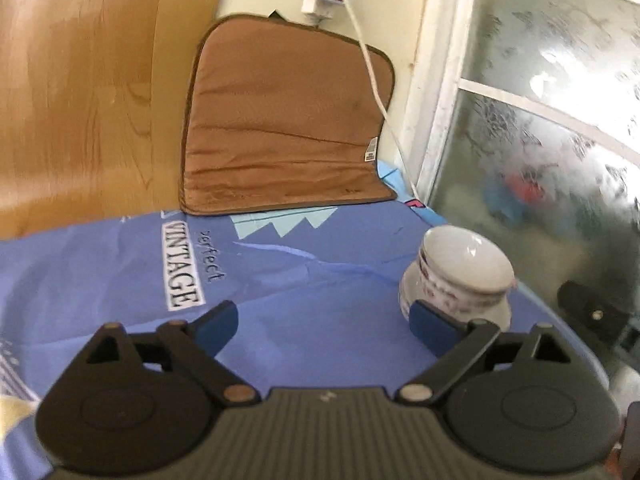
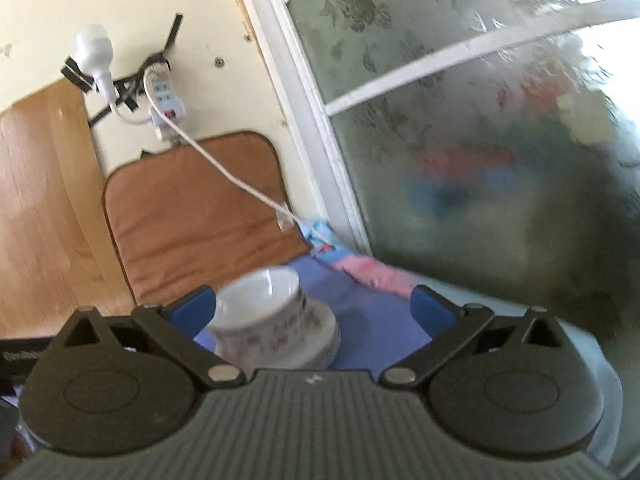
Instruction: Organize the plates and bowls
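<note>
Both views show a white patterned bowl (image 1: 460, 276) standing upright on what appears to be a stack of plates (image 1: 498, 314); blur makes the number of plates impossible to tell. This stack rests on a blue printed cloth (image 1: 300, 280) that covers the work surface, close to the cloth's edge beside a frosted glass door (image 1: 560, 128).

Left wrist view: the left gripper (image 1: 324, 322) has its jaws spread wide with only bare cloth between them. Its right blue finger pad (image 1: 430, 322) lies in front of the base of the stack, and whether it touches the crockery cannot be told. The word "VINTAGE" is printed on the cloth ahead of the left pad. A dark part of the other tool shows at the right edge.

Right wrist view: the right gripper (image 2: 312, 306) is likewise opened wide. The bowl (image 2: 260, 300) and plates (image 2: 320, 340) sit between the jaws, towards the left blue pad (image 2: 192, 308), with clear cloth separating them from the right pad; nothing is gripped.

Background: a brown cushion (image 1: 280, 128) leans against the cream wall behind the cloth, beside a wooden panel (image 1: 80, 92). A white cable (image 1: 372, 72) runs down from a power strip (image 2: 166, 100) on the wall, across the cushion. A white bulb (image 2: 92, 48) is taped to the wall.
</note>
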